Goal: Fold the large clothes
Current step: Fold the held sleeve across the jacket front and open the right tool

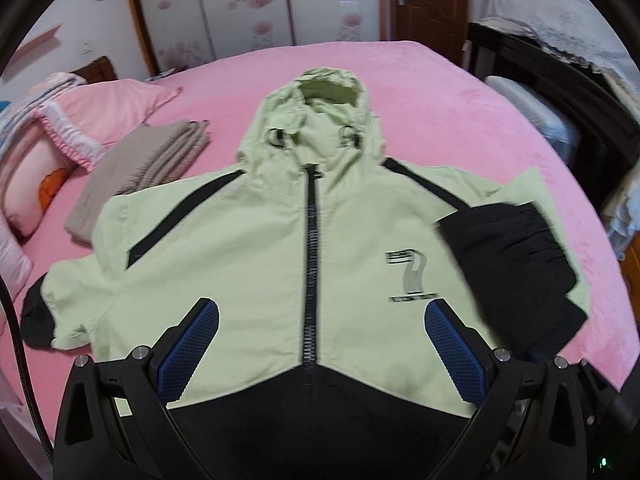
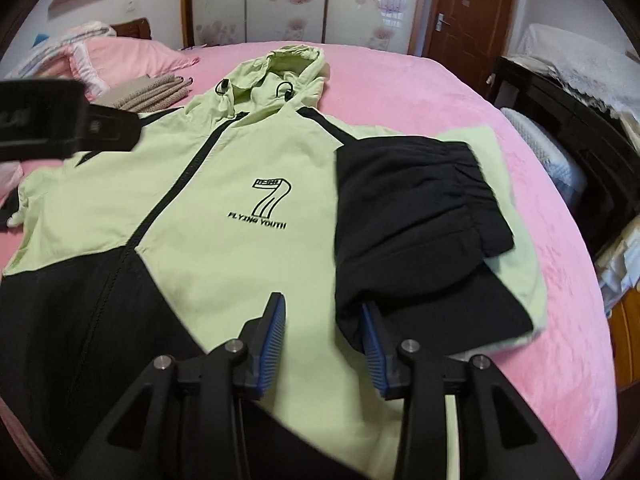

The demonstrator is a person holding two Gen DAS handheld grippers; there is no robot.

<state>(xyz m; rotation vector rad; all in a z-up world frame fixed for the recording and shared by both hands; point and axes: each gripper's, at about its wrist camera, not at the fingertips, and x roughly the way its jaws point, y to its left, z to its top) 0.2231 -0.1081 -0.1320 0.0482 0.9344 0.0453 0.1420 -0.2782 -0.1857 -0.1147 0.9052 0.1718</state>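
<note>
Jacket point(image 1: 248, 264) one, zipped, flat on pink bed point(image 1: 460, 92), two tools, left tool point(image 1: 320, 344) and right tool point(image 2: 322, 328) both agape, empty

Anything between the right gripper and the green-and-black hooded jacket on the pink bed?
Nothing visible. The right gripper hangs open directly over the green-and-black hooded jacket, beside its folded-in black sleeve.

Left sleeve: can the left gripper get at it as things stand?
Probably yes. The left gripper is open over the jacket, and the left sleeve lies flat and uncovered on the bed, nothing between them.
</note>
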